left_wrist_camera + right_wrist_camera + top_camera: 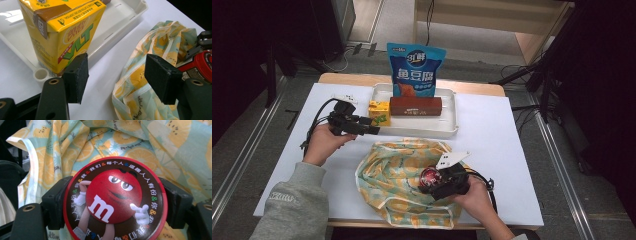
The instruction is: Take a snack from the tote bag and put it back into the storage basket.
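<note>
- High view: right gripper [438, 181] holds a round red candy tin [430, 177] over the fruit-print cloth bag [397, 175] at the table's near edge. Left gripper [371, 129] sits by the white tray [447, 127], next to the yellow drink carton [379, 112].
- Left gripper view: 2 jaws apart, nothing btwn them; carton stands in tray corner just beyond 1 pad [76, 77].
- Right gripper view: jaws clamped on tin's sides, lid facing camera, bag behind.

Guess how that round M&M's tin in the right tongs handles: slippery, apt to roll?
The M&M's tin looks rigid, so it should hold shape in the right tongs, whose pads clamp its rim. Its glossy lid hints at slip. Round, it would probably roll if set on edge on the fruit-print bag.
</note>
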A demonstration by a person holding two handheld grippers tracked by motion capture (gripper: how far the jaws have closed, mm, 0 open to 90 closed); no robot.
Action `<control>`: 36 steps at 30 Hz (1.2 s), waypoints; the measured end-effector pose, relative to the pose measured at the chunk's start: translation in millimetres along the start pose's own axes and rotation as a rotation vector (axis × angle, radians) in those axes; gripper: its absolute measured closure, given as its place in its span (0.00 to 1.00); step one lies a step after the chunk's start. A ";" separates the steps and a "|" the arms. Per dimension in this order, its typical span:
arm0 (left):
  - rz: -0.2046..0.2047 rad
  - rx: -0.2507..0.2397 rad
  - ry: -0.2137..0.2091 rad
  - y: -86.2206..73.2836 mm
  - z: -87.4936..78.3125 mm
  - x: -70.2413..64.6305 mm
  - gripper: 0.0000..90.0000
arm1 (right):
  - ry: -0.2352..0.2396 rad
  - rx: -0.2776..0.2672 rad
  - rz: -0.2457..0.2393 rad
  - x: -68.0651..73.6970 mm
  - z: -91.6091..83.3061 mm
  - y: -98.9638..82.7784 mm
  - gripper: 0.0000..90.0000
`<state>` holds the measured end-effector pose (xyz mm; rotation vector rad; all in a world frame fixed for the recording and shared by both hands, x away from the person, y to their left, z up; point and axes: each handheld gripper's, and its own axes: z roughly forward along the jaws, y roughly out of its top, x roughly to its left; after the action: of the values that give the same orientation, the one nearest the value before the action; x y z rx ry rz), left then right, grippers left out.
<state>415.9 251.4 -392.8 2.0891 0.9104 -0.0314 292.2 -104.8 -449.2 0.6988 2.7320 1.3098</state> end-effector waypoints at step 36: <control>-0.004 -0.013 0.000 0.0 -1.8 0.5 0.41 | 0.005 -0.036 0.047 -10.1 -13.8 8.1 0.28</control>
<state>415.7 253.0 -391.8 2.0752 0.9120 -0.0275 301.4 -114.7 -435.9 0.7625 2.7042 1.3686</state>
